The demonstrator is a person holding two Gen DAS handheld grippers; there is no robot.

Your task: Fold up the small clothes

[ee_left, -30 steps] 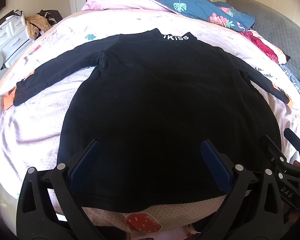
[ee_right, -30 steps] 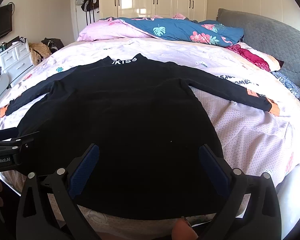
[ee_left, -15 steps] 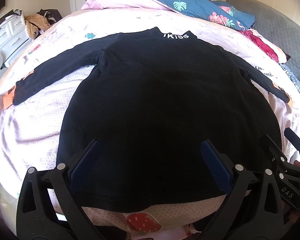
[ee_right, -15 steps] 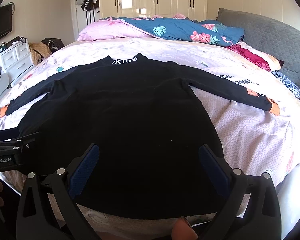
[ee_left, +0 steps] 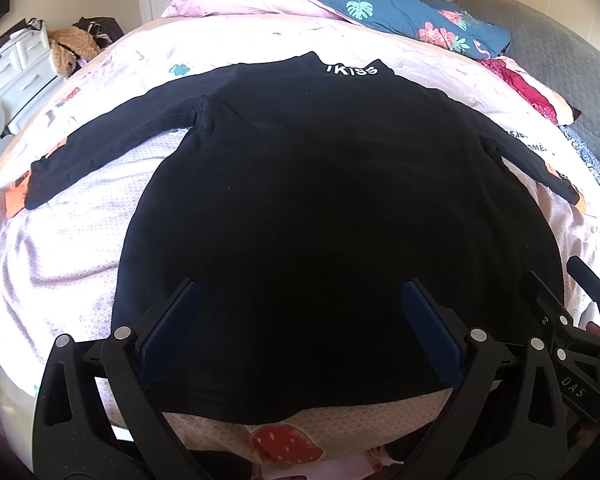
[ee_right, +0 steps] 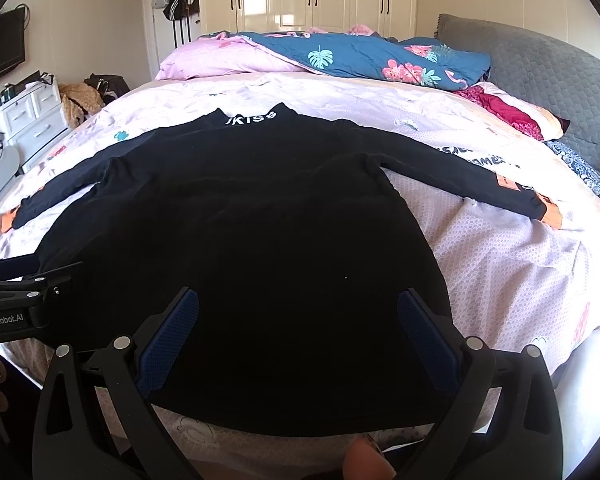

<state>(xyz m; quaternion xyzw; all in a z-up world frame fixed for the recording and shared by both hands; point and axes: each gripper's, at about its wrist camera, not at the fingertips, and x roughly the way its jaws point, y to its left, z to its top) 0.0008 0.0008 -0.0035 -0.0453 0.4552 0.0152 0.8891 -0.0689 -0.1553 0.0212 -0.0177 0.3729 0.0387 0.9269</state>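
I see one black long-sleeved top (ee_left: 332, 208) spread flat on the bed sheet (ee_left: 68, 240), both sleeves out, collar away from me. My left gripper (ee_left: 296, 300) and right gripper (ee_right: 298, 308) both hover released over its hem, grasping nothing.

Open bedspread beside both claws

Ahead of our left claw (ee_left: 296, 312) we meet only the flat shirt (ee_left: 332, 200); the piled duvet (ee_right: 340, 56) blocks far ahead.
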